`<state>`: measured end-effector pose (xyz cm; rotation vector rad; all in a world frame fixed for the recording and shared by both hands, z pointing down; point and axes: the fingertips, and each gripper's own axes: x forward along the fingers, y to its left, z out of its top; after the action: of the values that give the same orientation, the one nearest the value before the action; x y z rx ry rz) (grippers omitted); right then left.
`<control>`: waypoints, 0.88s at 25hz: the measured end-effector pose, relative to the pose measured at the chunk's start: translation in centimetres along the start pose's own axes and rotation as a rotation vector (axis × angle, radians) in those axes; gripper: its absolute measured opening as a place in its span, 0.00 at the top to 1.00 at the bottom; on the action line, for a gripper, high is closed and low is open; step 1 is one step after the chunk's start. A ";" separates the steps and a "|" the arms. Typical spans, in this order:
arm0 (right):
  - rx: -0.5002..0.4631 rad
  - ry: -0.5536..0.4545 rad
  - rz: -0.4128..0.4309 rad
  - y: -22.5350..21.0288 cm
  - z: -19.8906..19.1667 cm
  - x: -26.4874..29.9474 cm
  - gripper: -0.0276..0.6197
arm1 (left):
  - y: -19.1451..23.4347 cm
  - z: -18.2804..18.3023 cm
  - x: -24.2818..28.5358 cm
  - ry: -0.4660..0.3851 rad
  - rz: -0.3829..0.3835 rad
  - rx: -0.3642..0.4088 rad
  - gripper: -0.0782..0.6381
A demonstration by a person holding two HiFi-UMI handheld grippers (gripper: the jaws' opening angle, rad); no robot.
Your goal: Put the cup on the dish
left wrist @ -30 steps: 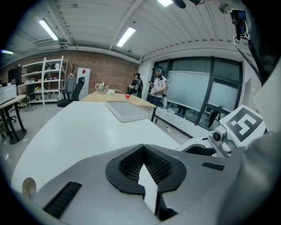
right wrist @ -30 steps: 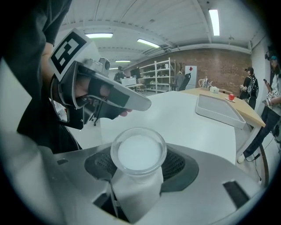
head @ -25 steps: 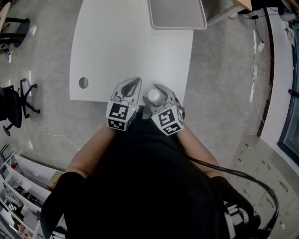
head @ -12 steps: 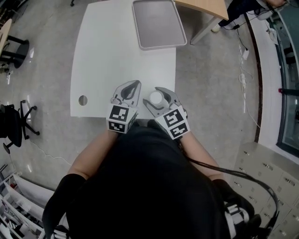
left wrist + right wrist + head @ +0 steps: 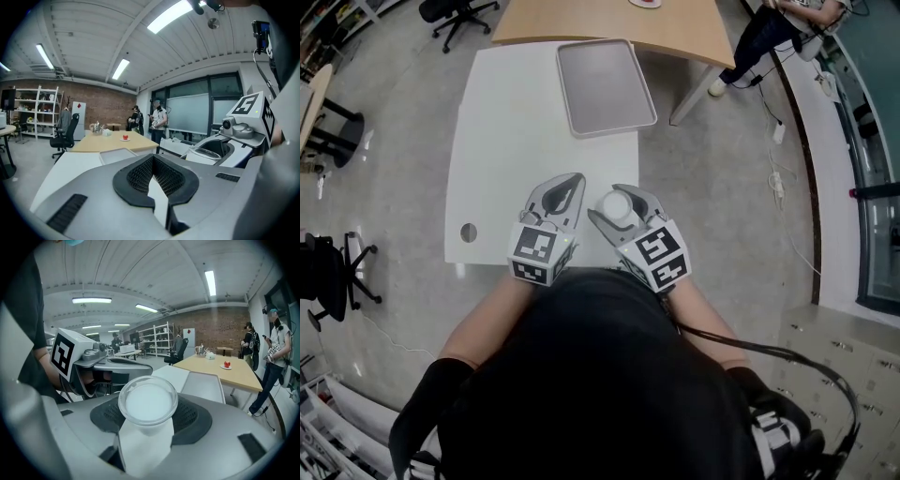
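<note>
Right gripper view: the cup (image 5: 147,404) sits clamped upright in your right gripper (image 5: 617,202), over the white table's (image 5: 516,159) near corner. Your left gripper (image 5: 565,187) is closed on nothing. Carry the cup level to the far grey tray (image 5: 605,84), probably the dish, lower gently, then release.

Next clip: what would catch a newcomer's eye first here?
The white cup clamped in the right gripper, held over the near edge of the white table, close to the person's body. Beside it the left gripper is shut and empty, and a grey tray lies at the table's far end.
</note>
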<state>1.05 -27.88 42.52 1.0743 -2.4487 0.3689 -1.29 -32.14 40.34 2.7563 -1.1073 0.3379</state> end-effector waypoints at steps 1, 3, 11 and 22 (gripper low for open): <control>-0.004 -0.005 -0.002 -0.2 0.4 -0.3 0.57 | -0.2 0.5 0.1 -0.010 -0.002 0.010 0.89; -0.012 -0.014 -0.005 -0.4 1.1 -0.8 0.58 | -0.4 1.4 0.2 -0.025 -0.001 0.026 0.89; -0.030 -0.041 -0.026 -1.5 4.2 -2.0 0.58 | 0.6 4.4 0.4 -0.086 0.019 0.113 0.89; -0.026 -0.063 -0.025 -2.9 6.9 -2.8 0.57 | 0.6 8.0 0.9 -0.126 -0.020 0.055 0.89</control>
<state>2.90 -30.82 35.33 1.1203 -2.4860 0.2984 0.17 -34.99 32.89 2.8703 -1.1136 0.1976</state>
